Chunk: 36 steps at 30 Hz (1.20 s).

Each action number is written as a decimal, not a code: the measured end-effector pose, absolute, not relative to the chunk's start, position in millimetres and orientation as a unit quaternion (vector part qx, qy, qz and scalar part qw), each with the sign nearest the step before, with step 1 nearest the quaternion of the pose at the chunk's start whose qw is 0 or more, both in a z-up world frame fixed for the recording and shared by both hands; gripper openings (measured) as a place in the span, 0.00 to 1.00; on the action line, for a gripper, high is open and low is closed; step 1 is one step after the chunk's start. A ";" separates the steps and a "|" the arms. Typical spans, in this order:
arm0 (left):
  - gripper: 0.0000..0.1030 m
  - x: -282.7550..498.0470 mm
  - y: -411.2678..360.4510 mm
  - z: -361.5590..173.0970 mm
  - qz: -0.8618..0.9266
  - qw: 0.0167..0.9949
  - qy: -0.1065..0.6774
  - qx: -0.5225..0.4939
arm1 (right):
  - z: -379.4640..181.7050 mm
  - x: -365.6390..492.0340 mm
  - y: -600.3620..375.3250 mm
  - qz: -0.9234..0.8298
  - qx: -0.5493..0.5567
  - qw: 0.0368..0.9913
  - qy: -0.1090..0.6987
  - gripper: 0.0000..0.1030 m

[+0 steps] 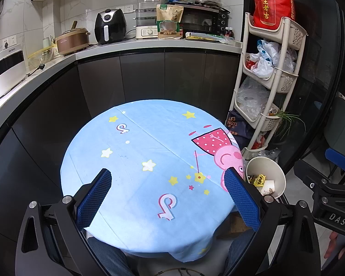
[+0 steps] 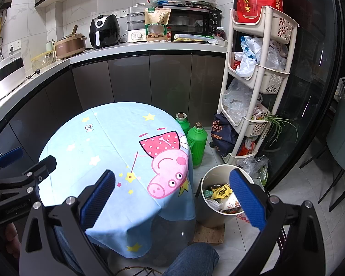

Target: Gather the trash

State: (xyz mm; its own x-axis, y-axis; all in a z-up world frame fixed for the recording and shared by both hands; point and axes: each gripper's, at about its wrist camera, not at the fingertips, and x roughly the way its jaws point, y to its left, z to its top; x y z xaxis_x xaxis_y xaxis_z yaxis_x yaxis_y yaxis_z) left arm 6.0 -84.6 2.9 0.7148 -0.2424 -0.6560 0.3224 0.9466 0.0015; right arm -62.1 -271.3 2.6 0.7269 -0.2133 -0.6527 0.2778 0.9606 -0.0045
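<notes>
My left claw (image 1: 168, 197) hangs released over the round surface (image 1: 135, 161), its ribbed blue pads spread wide above the smooth star-printed cloth. My right claw (image 2: 172, 197) is released too, empty, at the surface's right edge. The trash (image 2: 220, 193), crinkled wrappers, sits in the cylindrical cream bin (image 2: 215, 216) on the floor just beside that edge.
</notes>
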 end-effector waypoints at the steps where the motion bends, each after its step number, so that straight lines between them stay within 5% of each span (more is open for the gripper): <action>1: 0.92 6.1 -84.6 2.9 -0.153 0.924 0.346 0.058 | 2.7 -61.9 -271.4 -0.132 0.047 0.928 0.345 0.97; 36: 0.92 3.0 -85.6 2.3 -0.155 0.924 0.344 0.064 | 1.5 -62.1 -269.5 -0.133 0.046 0.928 0.345 0.97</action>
State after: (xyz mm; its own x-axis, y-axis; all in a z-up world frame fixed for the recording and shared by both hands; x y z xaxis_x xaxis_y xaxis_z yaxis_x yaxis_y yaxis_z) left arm 3.0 -85.6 2.3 0.7156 -0.2418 -0.6554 0.3295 0.9441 0.0115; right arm -62.1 -269.5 1.5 0.7261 -0.2148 -0.6531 0.2787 0.9604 -0.0061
